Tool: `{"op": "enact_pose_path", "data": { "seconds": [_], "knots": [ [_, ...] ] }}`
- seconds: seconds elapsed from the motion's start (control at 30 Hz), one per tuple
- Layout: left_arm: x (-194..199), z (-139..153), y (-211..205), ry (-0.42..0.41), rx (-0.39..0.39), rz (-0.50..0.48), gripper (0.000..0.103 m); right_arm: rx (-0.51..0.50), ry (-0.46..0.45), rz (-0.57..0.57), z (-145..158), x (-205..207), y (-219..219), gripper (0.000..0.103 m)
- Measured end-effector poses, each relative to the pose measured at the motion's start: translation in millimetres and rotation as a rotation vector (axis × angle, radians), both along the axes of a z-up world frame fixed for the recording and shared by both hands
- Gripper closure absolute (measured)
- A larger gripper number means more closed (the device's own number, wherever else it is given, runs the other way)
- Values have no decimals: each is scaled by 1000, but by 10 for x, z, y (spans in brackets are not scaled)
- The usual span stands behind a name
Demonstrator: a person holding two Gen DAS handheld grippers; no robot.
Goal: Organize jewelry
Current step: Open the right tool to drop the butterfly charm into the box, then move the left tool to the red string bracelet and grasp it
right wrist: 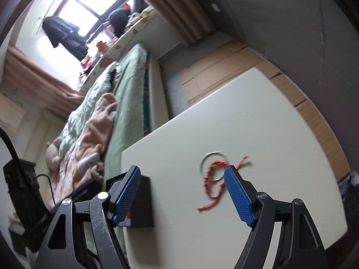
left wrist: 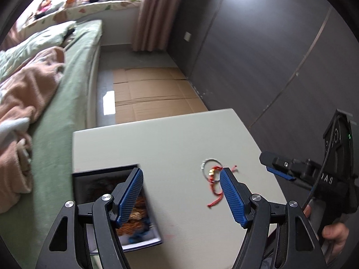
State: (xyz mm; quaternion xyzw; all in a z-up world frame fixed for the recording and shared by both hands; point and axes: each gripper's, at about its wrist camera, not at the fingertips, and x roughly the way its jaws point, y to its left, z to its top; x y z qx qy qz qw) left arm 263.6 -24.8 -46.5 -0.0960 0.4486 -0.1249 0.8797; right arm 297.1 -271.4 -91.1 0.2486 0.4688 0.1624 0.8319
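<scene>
At the far left a bed (left wrist: 74,71) with green sheets and a peach blanket (left wrist: 27,94) runs beside a pale tabletop (left wrist: 179,139). On the tabletop's left edge sits an open dark box (left wrist: 89,179); the left wrist view shows gold-brown and blue pieces already heaped inside it, too blurred to name. That suggests part of the sorting is done.

The left tool (left wrist: 181,194) hovers above the tabletop with its blue pads spread wide and nothing between them. Its left pad overlaps the box in the view, and its right pad sits just in front of the loose jewelry.

Toward the middle right of the tabletop lie a thin silver bangle (left wrist: 209,168) and a red braided bracelet (left wrist: 215,188) with a small gold charm. The cord crosses the bangle and trails toward the camera. Both still need to go into the box, so this step looks unfinished.

The right tool (right wrist: 182,196) is also spread wide and empty. In its own view the box (right wrist: 140,199) is by its left pad, and the bangle (right wrist: 213,167) and red bracelet (right wrist: 213,183) lie just left of its right pad, between the two pads in the picture but below them and untouched. In the left wrist view the right tool (left wrist: 278,170) enters from the far right edge, held in a hand (left wrist: 335,235), near the jewelry yet clear of it.
</scene>
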Motion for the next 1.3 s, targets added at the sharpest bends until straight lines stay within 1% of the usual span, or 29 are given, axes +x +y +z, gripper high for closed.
{"op": "enact_pose_path", "data": {
  "seconds": [0.1,0.23,0.33,0.47,0.53,0.6,0.67,0.73,0.83,0.9,1.0,1.17,1.23,1.3],
  "knots": [
    [50,-88,-226,24,30,-41,31,12,17,-34,-53,4,-186,26],
    [103,-166,-445,30,69,-92,32,12,21,-56,-90,-14,-408,26],
    [131,-218,-576,52,70,-125,42,14,28,-69,-116,-31,-561,26],
    [162,-234,-711,57,93,-149,44,15,45,-81,-155,-44,-766,26],
    [203,-240,-769,64,99,-161,51,16,50,-76,-166,-54,-809,26],
    [247,-250,-825,75,110,-168,56,14,59,-69,-180,-64,-846,26],
    [298,-265,-900,85,118,-173,58,21,74,-67,-205,-65,-895,26],
    [356,-298,-962,105,119,-183,70,30,86,-69,-229,-61,-942,26],
    [440,-359,-1050,133,128,-191,72,9,105,-79,-276,-44,-997,26],
    [475,-418,-1120,147,140,-206,74,20,126,-82,-332,-16,-1028,26],
    [539,-531,-1218,182,157,-234,82,50,160,-88,-426,19,-1074,26],
    [641,-728,-1286,231,188,-250,83,64,191,-99,-518,44,-1129,27],
    [660,-780,-1287,236,208,-245,83,69,199,-99,-529,66,-1134,27],
    [682,-823,-1269,245,210,-237,83,78,205,-97,-545,74,-1135,27]
  ]
}}
